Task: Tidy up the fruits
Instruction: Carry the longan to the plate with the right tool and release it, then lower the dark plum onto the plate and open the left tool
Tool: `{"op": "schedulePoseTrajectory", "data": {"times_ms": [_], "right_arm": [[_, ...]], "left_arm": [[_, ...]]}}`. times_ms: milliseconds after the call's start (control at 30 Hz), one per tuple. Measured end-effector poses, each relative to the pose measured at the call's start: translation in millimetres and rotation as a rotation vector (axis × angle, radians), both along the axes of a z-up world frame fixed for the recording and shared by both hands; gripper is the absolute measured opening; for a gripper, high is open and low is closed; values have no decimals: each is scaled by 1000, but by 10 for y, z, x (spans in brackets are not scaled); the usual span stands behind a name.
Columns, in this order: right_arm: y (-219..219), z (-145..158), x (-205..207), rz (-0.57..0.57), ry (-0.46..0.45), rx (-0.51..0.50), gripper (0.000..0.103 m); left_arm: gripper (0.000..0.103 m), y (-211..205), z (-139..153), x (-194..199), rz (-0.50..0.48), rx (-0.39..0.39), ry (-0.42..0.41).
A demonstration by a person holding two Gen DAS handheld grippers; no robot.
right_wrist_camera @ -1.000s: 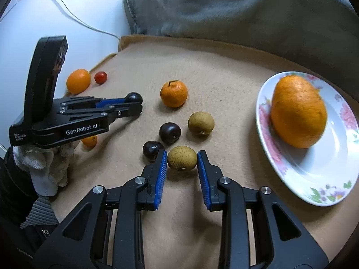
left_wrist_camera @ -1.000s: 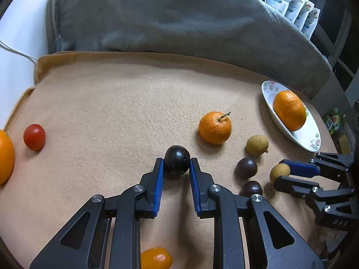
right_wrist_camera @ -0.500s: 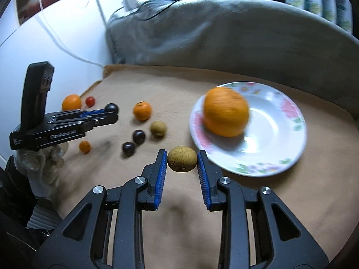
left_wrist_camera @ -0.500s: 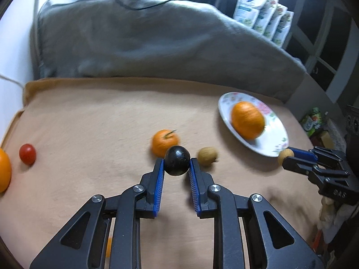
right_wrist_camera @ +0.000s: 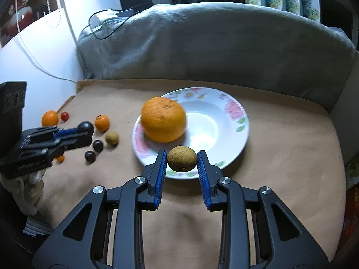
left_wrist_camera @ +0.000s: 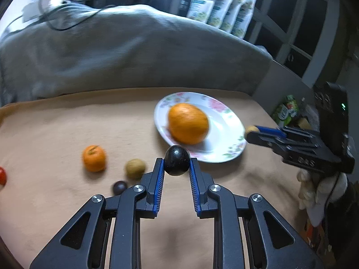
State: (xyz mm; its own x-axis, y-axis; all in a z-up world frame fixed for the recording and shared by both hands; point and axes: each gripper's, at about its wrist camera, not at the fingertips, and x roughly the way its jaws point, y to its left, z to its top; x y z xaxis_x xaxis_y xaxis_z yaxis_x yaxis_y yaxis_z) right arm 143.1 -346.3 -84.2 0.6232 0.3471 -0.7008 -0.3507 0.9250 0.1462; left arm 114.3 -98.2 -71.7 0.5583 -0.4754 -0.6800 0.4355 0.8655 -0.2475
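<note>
Progress is small: only the big orange point(right_wrist_camera: 163, 119) lies on the white flowered plate point(right_wrist_camera: 226, 121), the left gripper point(left_wrist_camera: 176, 170) carries a dark round fruit point(left_wrist_camera: 176, 160), the right gripper point(right_wrist_camera: 182, 167) a brown speckled fruit point(right_wrist_camera: 182, 158), and six small fruits wait on the tan cloth point(right_wrist_camera: 280, 148).

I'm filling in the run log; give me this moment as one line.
left tongs: shut on dark fruit | right tongs: shut on tan fruit | plate: one large orange

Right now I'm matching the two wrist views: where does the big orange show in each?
Left wrist: big orange right of centre, on the left part of the plate.
Right wrist: big orange just left of centre, on the plate's left side.
Shared landmark: the flowered plate.
</note>
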Motion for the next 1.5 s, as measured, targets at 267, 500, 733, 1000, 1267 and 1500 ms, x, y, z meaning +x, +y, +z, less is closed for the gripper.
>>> {"op": "schedulePoseTrajectory", "data": {"times_ms": [267,500,733,1000,1267,1500], "right_arm": [[-218,12,296,-20,11,8,29],[-249,-12,564,-4,23,4,29],[-228,-57,745,4,34,-1,29],[-242,-76,857,0,33,12,29],[-271,-16,858,-17,3,24,65],[-296,40,835,-33,-16,36,84]], "left_arm": [[21,-415,17,13,-84,5,2],[21,-618,-41,88,-111,7,23],[21,-730,-88,139,-121,15,33],[22,-845,-104,201,-120,26,29],[43,-859,-102,188,-99,40,11],[63,-817,-44,134,-76,52,-14]]}}
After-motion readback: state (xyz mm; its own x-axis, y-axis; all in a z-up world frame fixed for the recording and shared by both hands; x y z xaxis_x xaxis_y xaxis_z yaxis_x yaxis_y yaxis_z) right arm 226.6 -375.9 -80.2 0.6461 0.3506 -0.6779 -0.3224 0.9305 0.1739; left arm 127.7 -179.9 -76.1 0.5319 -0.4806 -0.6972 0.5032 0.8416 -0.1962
